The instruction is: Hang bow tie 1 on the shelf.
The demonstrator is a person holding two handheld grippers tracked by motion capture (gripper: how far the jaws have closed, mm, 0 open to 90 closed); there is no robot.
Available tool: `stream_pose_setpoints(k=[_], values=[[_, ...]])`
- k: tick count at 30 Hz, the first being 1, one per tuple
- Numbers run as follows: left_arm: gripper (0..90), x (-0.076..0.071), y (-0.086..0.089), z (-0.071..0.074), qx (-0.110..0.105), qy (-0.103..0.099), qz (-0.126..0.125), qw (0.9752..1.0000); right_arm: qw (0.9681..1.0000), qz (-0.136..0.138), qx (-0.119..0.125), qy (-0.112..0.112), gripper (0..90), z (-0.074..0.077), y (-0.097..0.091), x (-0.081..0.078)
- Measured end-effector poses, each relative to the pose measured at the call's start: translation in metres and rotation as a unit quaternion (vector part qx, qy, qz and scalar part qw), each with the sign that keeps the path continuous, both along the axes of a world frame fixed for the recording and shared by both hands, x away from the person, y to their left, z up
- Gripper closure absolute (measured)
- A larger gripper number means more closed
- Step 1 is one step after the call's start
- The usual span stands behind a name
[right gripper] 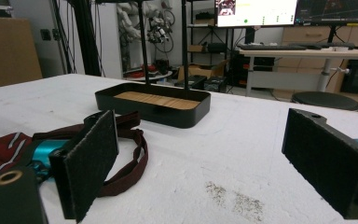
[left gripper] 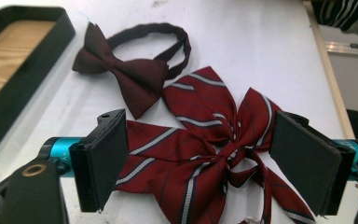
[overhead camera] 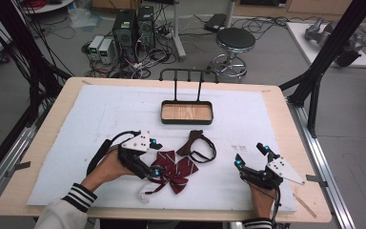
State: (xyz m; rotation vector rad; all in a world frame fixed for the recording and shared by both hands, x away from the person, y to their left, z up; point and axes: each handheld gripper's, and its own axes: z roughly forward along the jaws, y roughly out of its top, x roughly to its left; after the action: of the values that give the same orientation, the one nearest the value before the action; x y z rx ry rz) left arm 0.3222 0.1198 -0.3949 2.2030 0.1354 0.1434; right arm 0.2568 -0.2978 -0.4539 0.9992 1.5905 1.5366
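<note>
We take the black tray (overhead camera: pixel 187 113), with its wooden floor and tall hook rack, as our landmark. Toward our side of it, and a little to our left, lies the striped bow tie (overhead camera: pixel 171 172), flat on the white foam mat (overhead camera: pixel 100 124), its wings spread and its knot facing up. Our left gripper (overhead camera: pixel 153 171) sits low over it, jaws apart on either side of the knot, and from the left gripper view the pads (left gripper: pixel 103 158) bracket the striped bow tie (left gripper: pixel 200 158) without pressing on the cloth; we judge that we straddle the knot because it is the thickest, firmest part to pinch. Between the striped one and the tray rests the plain maroon bow tie (overhead camera: pixel 196 143), its neck band looped beside it, its near wing just touching a striped wing, so a careless grab might drag both. Our right gripper (overhead camera: pixel 251 155) waits on the mat, toward our side of the tray and off to our right, jaws released and holding nothing, well apart from both ties, probably kept clear so the left hand can work.
</note>
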Motion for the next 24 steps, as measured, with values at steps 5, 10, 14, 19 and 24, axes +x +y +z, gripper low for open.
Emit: stream_pose_setpoints(k=[5,10,14,19,24], values=[[20.5,0.003,-0.006,-0.007,0.026,0.014,-0.004,0.9996,1.0,0.0,0.0,0.0,9.9,0.0,0.0,0.0],[24.5,0.004,-0.013,-0.011,0.047,0.015,-0.017,0.9987,1.0,0.0,0.0,0.0,9.9,0.0,0.0,0.0],[27.2,0.005,-0.018,-0.012,0.069,0.01,-0.024,0.9973,1.0,0.0,-0.001,0.0,9.9,0.0,0.0,0.0],[29.1,0.005,-0.023,-0.015,0.092,0.009,-0.03,0.9953,1.0,0.0,0.0,-0.001,9.9,0.0,0.0,0.0],[32.9,0.006,-0.027,-0.013,0.115,0.003,-0.037,0.9927,1.0,0.0,0.0,0.0,9.9,0.0,0.0,0.0]])
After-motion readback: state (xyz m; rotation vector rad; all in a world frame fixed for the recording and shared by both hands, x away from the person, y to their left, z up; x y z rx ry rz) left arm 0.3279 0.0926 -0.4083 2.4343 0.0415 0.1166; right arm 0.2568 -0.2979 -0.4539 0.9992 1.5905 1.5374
